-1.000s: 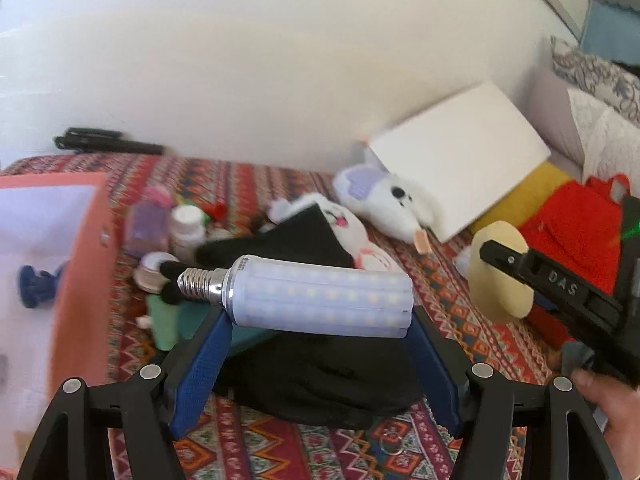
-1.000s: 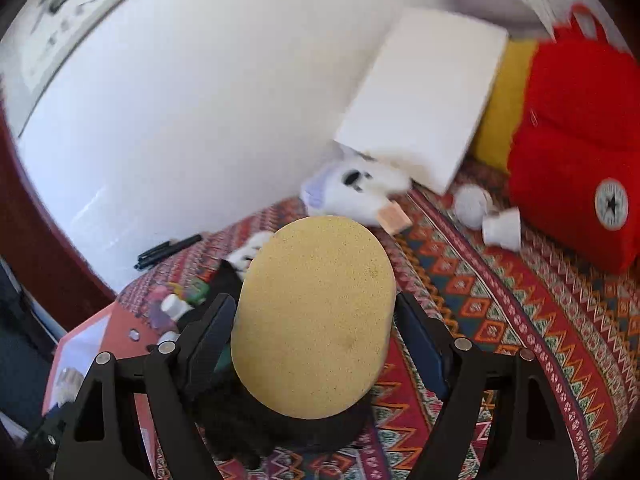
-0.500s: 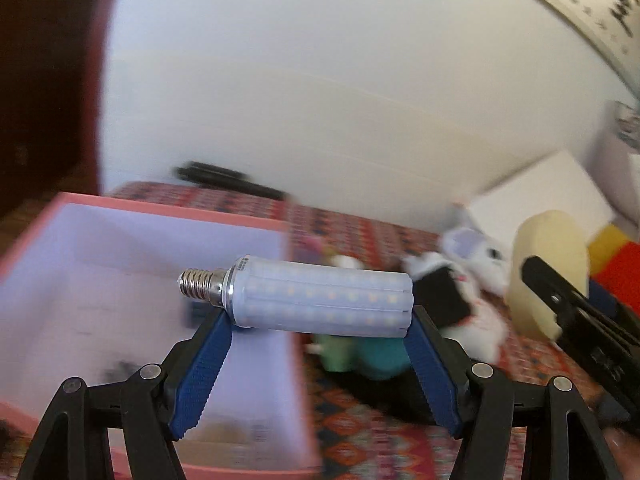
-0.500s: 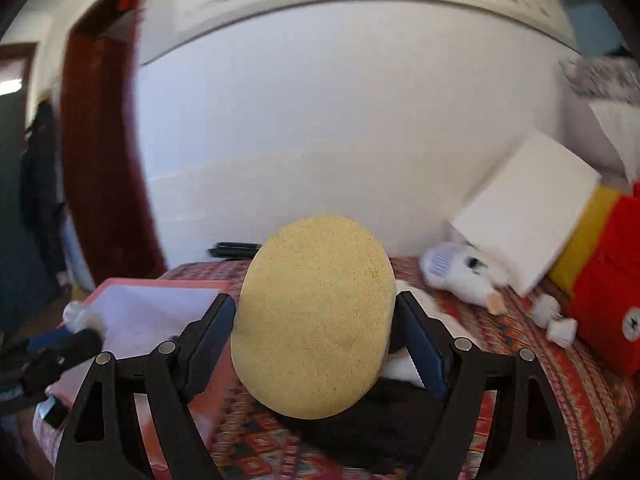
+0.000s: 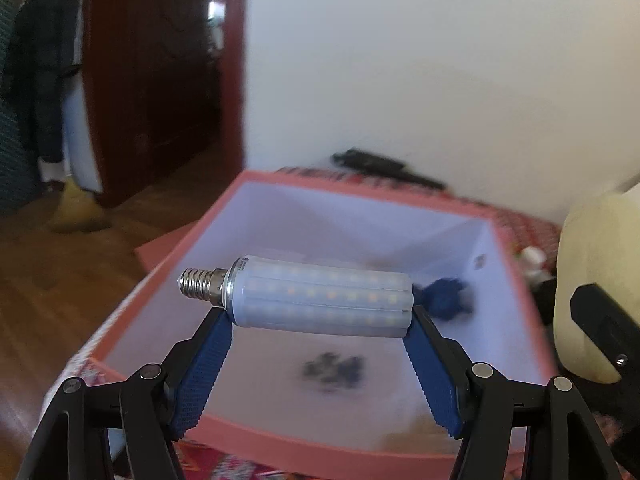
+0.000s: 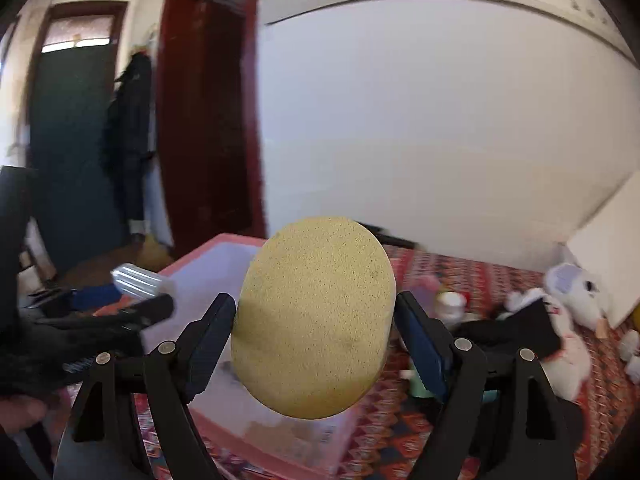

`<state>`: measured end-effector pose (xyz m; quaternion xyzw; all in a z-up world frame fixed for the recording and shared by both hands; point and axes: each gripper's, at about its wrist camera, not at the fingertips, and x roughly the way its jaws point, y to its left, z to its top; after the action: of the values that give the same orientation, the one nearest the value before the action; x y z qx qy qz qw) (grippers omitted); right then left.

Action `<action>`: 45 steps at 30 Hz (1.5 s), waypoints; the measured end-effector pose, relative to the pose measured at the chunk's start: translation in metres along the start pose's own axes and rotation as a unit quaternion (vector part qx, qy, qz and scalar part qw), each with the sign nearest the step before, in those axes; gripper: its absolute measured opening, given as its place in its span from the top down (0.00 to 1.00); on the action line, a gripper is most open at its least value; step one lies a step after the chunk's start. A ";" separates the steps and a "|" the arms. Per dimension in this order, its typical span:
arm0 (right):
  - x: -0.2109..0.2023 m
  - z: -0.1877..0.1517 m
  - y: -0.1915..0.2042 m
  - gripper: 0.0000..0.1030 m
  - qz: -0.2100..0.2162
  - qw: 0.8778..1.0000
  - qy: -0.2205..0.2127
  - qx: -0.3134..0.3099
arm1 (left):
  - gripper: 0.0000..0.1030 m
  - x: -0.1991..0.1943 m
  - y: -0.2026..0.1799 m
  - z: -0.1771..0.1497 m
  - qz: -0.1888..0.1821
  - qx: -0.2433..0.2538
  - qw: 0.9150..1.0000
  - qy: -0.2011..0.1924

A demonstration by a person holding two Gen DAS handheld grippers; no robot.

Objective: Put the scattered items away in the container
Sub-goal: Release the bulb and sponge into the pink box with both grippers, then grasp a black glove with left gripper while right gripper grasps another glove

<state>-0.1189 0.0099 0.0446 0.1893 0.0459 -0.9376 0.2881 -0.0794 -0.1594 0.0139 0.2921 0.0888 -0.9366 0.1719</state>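
My left gripper (image 5: 318,314) is shut on a white LED corn bulb (image 5: 320,300), held crosswise above the open pink box (image 5: 176,256). The box has a white inside with a blue item (image 5: 444,298) and a dark blurred item (image 5: 334,368) on its floor. My right gripper (image 6: 314,324) is shut on a yellow oval sponge (image 6: 314,320), held to the right of the box (image 6: 216,252). The sponge also shows at the right edge of the left wrist view (image 5: 592,288). The left gripper and bulb show at the left of the right wrist view (image 6: 138,280).
The box sits on a red patterned cloth (image 6: 460,272). White plush toys (image 6: 576,288), a black cloth (image 6: 516,332) and small bottles (image 6: 450,304) lie right of the box. A black pen (image 5: 384,166) lies by the white wall. A doorway and wooden floor (image 5: 60,300) are to the left.
Both grippers have swung left from the scattered items to the pink box. The bulb is now over the box's inside. The sponge has moved up beside the box.
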 end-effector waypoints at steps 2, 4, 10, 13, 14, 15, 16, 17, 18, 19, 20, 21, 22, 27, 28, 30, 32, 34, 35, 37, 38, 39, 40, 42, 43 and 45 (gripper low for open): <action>0.012 -0.006 0.006 0.19 0.015 1.000 0.008 0.006 | 0.28 0.009 0.009 -0.003 0.010 -0.002 1.000 0.009; 0.025 -0.012 0.009 0.19 0.020 1.000 0.017 0.012 | 0.28 0.018 0.014 -0.005 0.014 -0.007 1.000 0.016; 0.049 -0.022 0.001 0.18 0.025 0.999 0.024 0.006 | 0.19 0.027 0.018 -0.002 0.023 0.001 1.000 0.005; 0.054 -0.024 0.000 0.12 0.016 1.000 0.019 -0.006 | 0.02 0.025 0.015 -0.001 0.027 0.003 1.000 -0.008; 0.053 -0.025 -0.003 0.06 0.012 1.000 0.014 -0.005 | 0.02 0.024 0.014 -0.001 0.027 0.003 1.000 -0.009; 0.050 -0.025 -0.006 0.02 0.011 1.000 0.009 -0.002 | 0.02 0.023 0.015 -0.001 0.026 0.003 1.000 -0.009; 0.048 -0.024 -0.008 0.02 0.012 1.000 0.008 0.001 | 0.02 0.022 0.016 0.000 0.023 0.000 1.000 -0.009; 0.047 -0.024 -0.008 0.01 0.014 1.000 0.009 0.003 | 0.02 0.022 0.016 0.000 0.021 -0.001 1.000 -0.009; 0.046 -0.024 -0.008 0.01 0.015 1.000 0.010 0.004 | 0.02 0.022 0.016 0.000 0.022 -0.002 1.000 -0.008; 0.046 -0.024 -0.008 0.01 0.015 1.000 0.012 0.005 | 0.02 0.022 0.016 0.000 0.024 -0.002 1.000 -0.007; 0.045 -0.023 -0.008 0.01 0.016 1.000 0.014 0.006 | 0.02 0.021 0.015 0.000 0.025 -0.002 1.000 -0.007; 0.044 -0.023 -0.009 0.01 0.016 1.000 0.017 0.007 | 0.02 0.020 0.014 0.000 0.025 -0.003 1.000 -0.007; 0.043 -0.023 -0.009 0.01 0.017 1.000 0.019 0.007 | 0.02 0.021 0.013 0.000 0.027 -0.003 1.000 -0.006; 0.034 -0.024 -0.010 0.01 0.015 1.000 0.021 0.004 | 0.02 0.019 0.003 0.002 0.032 -0.008 0.999 -0.006; 0.032 -0.024 -0.012 0.01 0.013 1.000 0.022 0.004 | 0.02 0.018 0.001 0.002 0.032 -0.011 0.999 -0.007; 0.028 -0.023 -0.016 0.01 0.014 1.000 0.025 0.008 | 0.02 0.017 -0.002 0.004 0.031 -0.016 0.999 -0.007; 0.023 -0.022 -0.021 0.01 0.013 0.999 0.026 0.013 | 0.02 0.015 -0.009 0.005 0.026 -0.021 0.999 -0.007; 0.019 -0.021 -0.028 0.01 0.011 0.999 0.027 0.019 | 0.02 0.014 -0.018 0.005 0.020 -0.017 1.000 -0.010; 0.016 -0.020 -0.032 0.01 0.009 0.999 0.027 0.022 | 0.02 0.013 -0.024 0.006 0.019 -0.014 1.000 -0.012; 0.012 -0.019 -0.041 0.01 0.004 0.999 0.025 0.029 | 0.02 0.013 -0.036 0.006 0.016 -0.003 1.000 -0.016; 0.010 -0.018 -0.046 0.01 0.001 0.999 0.025 0.032 | 0.02 0.012 -0.042 0.006 0.015 0.002 1.000 -0.017; 0.008 -0.018 -0.052 0.01 -0.001 0.999 0.025 0.036 | 0.02 0.012 -0.048 0.006 0.016 0.008 1.000 -0.019; 0.006 -0.017 -0.057 0.01 -0.004 0.999 0.024 0.041 | 0.02 0.011 -0.054 0.006 0.015 0.011 1.000 -0.020; 0.002 -0.016 -0.070 0.01 -0.008 0.998 0.024 0.056 | 0.02 0.010 -0.064 0.007 0.007 0.016 1.000 -0.021; 0.000 -0.016 -0.076 0.01 -0.010 0.998 0.024 0.064 | 0.02 0.009 -0.068 0.007 0.002 0.016 1.000 -0.021; -0.004 -0.015 -0.088 0.00 -0.014 0.997 0.024 0.078 | 0.01 0.008 -0.076 0.007 -0.005 0.020 1.000 -0.023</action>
<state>-0.1596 0.0878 0.0301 0.2333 -0.0178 -0.9375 0.2577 -0.1181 -0.0929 0.0199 0.2739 0.0672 -0.9453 0.1636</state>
